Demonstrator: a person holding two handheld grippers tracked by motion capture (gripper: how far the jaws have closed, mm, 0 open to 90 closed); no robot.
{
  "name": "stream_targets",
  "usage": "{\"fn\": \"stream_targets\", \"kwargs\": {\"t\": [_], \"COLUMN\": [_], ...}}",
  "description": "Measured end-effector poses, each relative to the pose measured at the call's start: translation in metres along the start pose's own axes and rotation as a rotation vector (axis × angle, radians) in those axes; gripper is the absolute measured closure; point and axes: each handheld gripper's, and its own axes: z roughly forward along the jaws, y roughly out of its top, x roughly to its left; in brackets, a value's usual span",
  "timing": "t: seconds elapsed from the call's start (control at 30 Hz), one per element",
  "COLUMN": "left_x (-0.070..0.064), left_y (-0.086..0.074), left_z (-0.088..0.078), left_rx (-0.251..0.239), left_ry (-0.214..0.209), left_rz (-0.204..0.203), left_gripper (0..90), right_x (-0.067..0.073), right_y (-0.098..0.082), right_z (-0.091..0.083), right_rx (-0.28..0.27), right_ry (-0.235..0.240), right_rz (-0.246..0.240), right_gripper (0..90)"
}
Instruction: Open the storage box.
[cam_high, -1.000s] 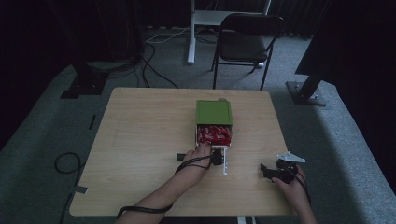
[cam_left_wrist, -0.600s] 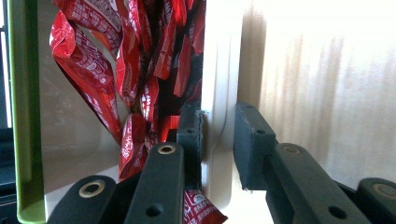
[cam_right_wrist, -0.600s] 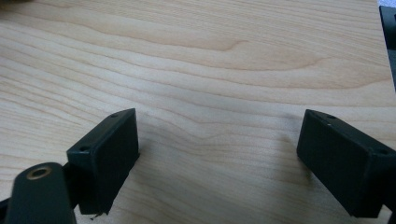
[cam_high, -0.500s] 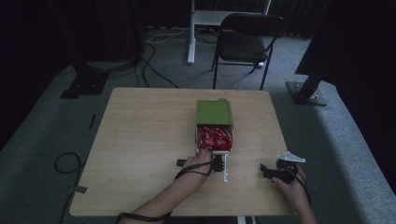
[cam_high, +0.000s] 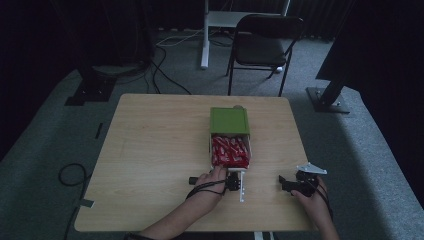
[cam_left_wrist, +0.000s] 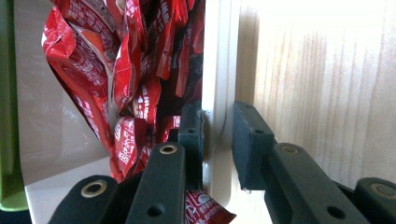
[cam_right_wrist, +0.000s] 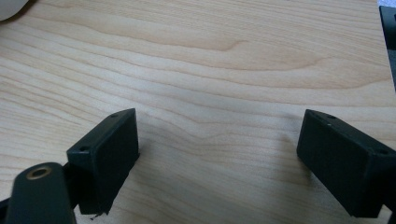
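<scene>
Pale woodgrain table (cam_high: 150, 150): left tongs (cam_left_wrist: 217, 140) clamp glossy white tray wall (cam_left_wrist: 217, 70), right tongs (cam_right_wrist: 217, 158) apart

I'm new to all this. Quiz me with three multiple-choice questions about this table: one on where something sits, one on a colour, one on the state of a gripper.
1. Where are the red packets?
A. inside the white box
B. on the chair
C. on the floor

2. What colour is the lid?
A. blue
B. green
C. yellow

3. How is the left gripper?
A. wide open over bare wood
B. lying unheld
C. clamped on the box wall

Answers:
1 A, the packets fill the box.
2 B, the lid is green.
3 C, its jaws pinch the wall from both sides.
</scene>
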Motion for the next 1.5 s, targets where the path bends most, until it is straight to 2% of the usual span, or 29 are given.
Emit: {"fn": "stream_targets", "kwargs": {"t": [0.1,0.2,0.53,0.97,1.5], "left_x": [-0.003,-0.005,-0.011,-0.015,-0.018], "left_y": [0.0,0.0,0.0,0.002,0.001], "left_z": [-0.002,-0.006,-0.013,-0.024,-0.031], "left_rx": [-0.015,-0.011,-0.017,-0.016,-0.019], "left_ry": [0.009,-0.008,0.001,-0.042,-0.055], "left_rz": [-0.003,-0.006,0.003,0.002,0.003], "left_gripper": [75.9,75.8,75.7,75.7,75.7], "right_x": [0.0,0.0,0.0,0.0,0.0], "right_y": [0.0,0.0,0.0,0.0,0.0], "right_z": [0.0,0.0,0.0,0.0,0.0], "right_rx": [0.0,0.0,0.0,0.0,0.0], "right_ry": [0.0,0.0,0.0,0.0,0.0], "right_rz": [0.0,0.0,0.0,0.0,0.0], "right_gripper": [12.2,12.2,12.2,12.2,12.2]}}
